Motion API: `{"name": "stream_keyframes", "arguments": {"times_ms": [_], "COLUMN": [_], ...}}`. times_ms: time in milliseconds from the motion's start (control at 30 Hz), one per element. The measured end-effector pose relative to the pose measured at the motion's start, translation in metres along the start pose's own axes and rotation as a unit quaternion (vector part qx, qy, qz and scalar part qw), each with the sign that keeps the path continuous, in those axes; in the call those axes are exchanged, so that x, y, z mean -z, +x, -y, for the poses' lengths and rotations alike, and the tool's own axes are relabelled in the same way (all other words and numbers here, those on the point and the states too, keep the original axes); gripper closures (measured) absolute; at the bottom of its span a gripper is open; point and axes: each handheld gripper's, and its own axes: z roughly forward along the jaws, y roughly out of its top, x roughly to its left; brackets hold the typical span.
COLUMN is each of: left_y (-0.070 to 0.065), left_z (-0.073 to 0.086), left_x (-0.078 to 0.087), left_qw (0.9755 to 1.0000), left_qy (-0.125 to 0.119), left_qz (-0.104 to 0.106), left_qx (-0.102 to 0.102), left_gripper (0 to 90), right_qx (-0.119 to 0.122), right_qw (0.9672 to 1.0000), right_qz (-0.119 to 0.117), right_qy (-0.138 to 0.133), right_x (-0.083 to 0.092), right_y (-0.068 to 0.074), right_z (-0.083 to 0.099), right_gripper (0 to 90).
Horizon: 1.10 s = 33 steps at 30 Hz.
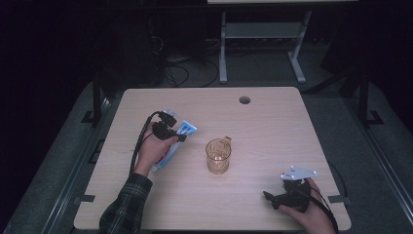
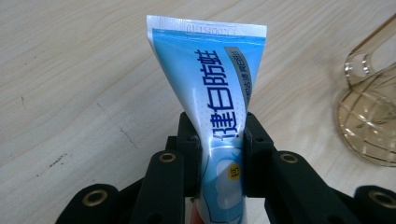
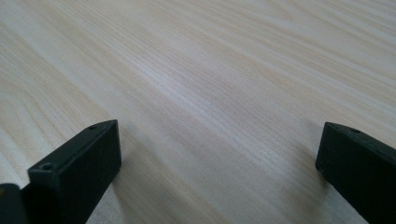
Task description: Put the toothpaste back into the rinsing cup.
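Toothpaste tube (image 1: 175, 141) on the table (image 1: 272, 122), left of the glass mug (image 1: 217, 156) (well apart).

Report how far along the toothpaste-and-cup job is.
Done: the left gripper is shut on the toothpaste tube, its jaws pressing the tube's sides. In hand: the tube sits just left of the amber cup. Left: the cup looks empty and nothing is in it yet. The right gripper rests open at the table corner.
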Motion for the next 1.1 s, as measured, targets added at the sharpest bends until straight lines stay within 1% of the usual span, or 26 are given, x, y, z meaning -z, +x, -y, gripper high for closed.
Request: {"name": "stream_keyframes", "arguments": {"times_ms": [233,333,433,500,533,700,733,767,867,900,967,1100], "left_y": [-0.002,-0.003,-0.003,-0.003,-0.003,-0.004,-0.005,-0.006,-0.008,-0.01,-0.012,-0.017], "left_z": [0.006,0.009,0.011,0.01,0.01,0.011,0.01,0.01,0.01,0.009,0.008,0.006], "left_x": [0.011,0.017,0.019,0.022,0.022,0.028,0.029,0.03,0.034,0.036,0.039,0.045], "left_qw": [0.9994,0.9983,0.9979,0.997,0.997,0.9955,0.9956,0.9949,0.9936,0.9929,0.9923,0.991], "left_qy": [-0.031,-0.052,-0.06,-0.072,-0.072,-0.087,-0.087,-0.093,-0.103,-0.109,-0.113,-0.124], "left_qz": [0.017,0.023,0.025,0.026,0.026,0.033,0.034,0.037,0.044,0.047,0.05,0.05], "left_qx": [0.006,0.011,0.009,0.01,0.01,0.012,0.009,0.013,0.012,0.011,0.007,0.0], "left_gripper": [73.2,73.3,73.3,73.3,73.3,73.3,73.3,73.3,73.3,73.2,73.2,73.2], "right_qx": [-0.001,0.0,-0.001,0.001,0.0,0.0,0.0,0.0,0.001,0.001,0.002,0.001], "right_qw": [1.0,1.0,1.0,1.0,1.0,1.0,1.0,1.0,1.0,1.0,1.0,1.0], "right_qz": [0.0,0.0,0.0,0.0,0.0,0.0,0.0,0.0,0.0,0.0,0.0,0.001], "right_qy": [0.0,0.0,0.0,0.001,0.0,0.0,0.0,0.0,0.0,0.0,0.0,0.0], "right_x": [0.0,0.0,0.0,0.0,0.0,0.0,0.0,0.0,0.0,0.0,0.0,0.0], "right_y": [0.0,0.0,0.0,0.0,0.0,0.0,0.0,0.0,0.0,0.0,0.0,0.0], "right_z": [0.0,0.0,0.0,0.0,0.0,0.0,0.0,0.0,0.0,0.0,0.0,0.0], "right_gripper": [0.0,0.0,0.0,0.0,0.0,0.0,0.0,0.0,0.0,0.0,0.0,0.0]}}
